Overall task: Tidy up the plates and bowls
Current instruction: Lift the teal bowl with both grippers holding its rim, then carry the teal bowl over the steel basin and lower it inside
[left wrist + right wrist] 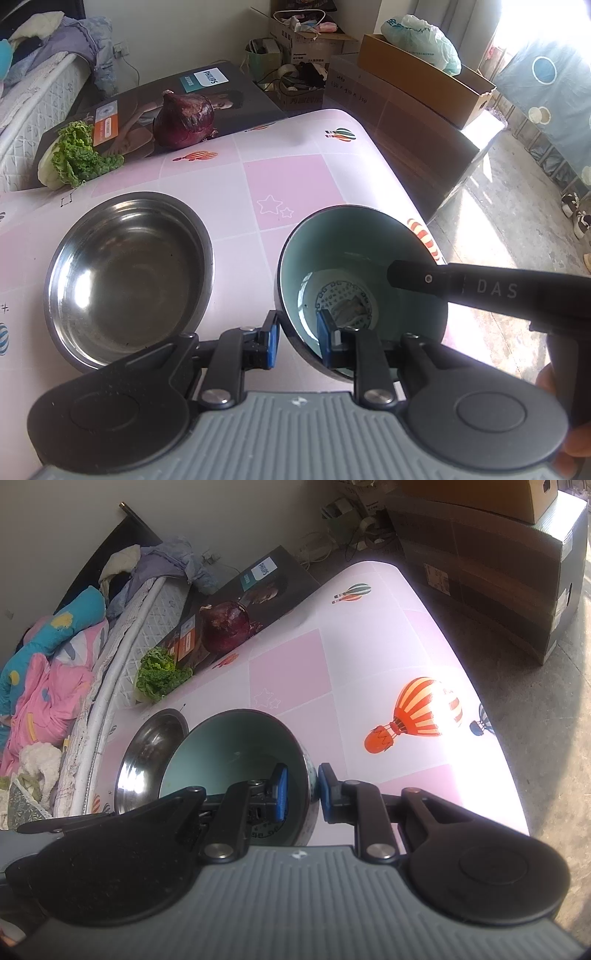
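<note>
The pink checked table with balloon prints (314, 173) carries a round stainless-steel bowl (129, 273) at nine o'clock of the dark ceramic bowl with a pale green inside (354, 251) — the two stand just apart. Both tools clench that ceramic bowl's rim: the left gripper (299, 338) at six o'clock in its view, the right gripper (303, 790) on the opposite wall. Risk, as I judge it: uneven lifting could twist the rim from the blue pads (280, 794) — or knock the steel bowl.

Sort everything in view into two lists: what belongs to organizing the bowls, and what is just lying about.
Belongs to the job:
- green bowl, gripped by both grippers
- steel bowl

Lying about:
- red onion
- lettuce
- Philips box
- cardboard boxes
</note>
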